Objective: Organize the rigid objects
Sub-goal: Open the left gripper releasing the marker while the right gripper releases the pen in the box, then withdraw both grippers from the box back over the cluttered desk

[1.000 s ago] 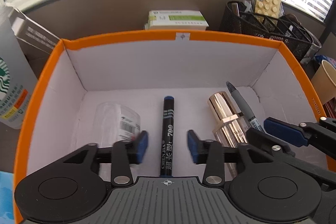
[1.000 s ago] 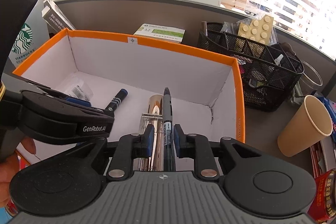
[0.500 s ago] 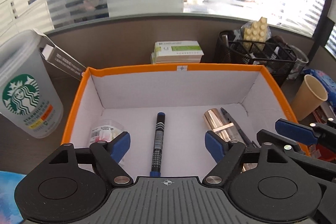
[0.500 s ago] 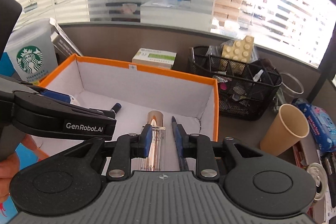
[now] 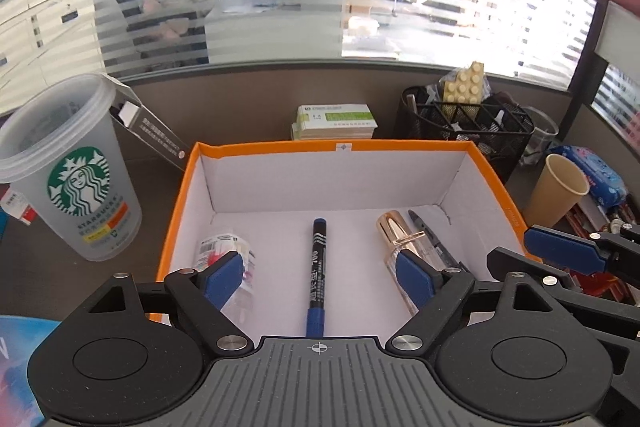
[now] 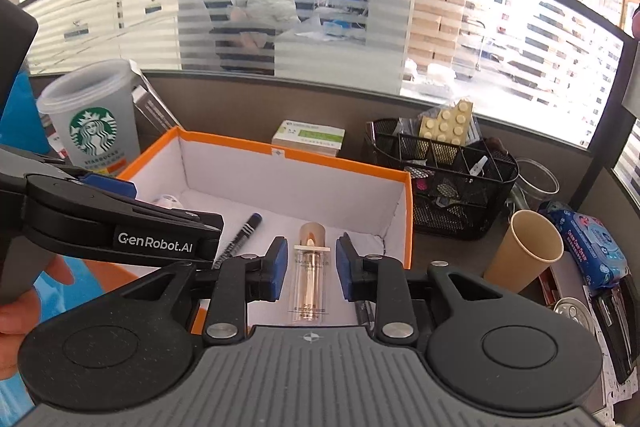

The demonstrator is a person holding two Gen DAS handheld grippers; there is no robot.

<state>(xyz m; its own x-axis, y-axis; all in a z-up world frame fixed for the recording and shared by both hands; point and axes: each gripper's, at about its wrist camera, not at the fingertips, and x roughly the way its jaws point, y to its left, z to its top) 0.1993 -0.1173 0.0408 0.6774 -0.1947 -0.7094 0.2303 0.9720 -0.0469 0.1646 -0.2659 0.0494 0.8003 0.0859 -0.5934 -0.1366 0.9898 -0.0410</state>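
An orange box [image 5: 340, 146] with a white inside holds a clear plastic packet [image 5: 220, 245], a black marker with a blue cap [image 5: 318, 259], a gold-capped perfume bottle [image 5: 394, 231] and a grey pen [image 5: 430, 235]. My left gripper [image 5: 320, 281] hovers above the box's near side. Its jaws are opening wide, and the marker lies untouched on the floor below the gap. My right gripper [image 6: 310, 267] hangs over the box's right part. Its jaws are opening a little and hold nothing. The perfume bottle [image 6: 310, 239] shows through the gap, lying in the box [image 6: 320, 159].
A Starbucks cup [image 5: 80, 179] stands left of the box. Behind it are flat cartons [image 5: 336, 121] and a black mesh organizer [image 5: 468, 123]. A paper cup [image 5: 560, 187] and a wipes pack [image 5: 592, 171] are on the right. A hand [image 6: 24, 307] holds the left gripper.
Both grippers rose and drew back from the box. The left jaws spread wide away from the marker. The right jaws let go of the grey pen, which now lies in the box.
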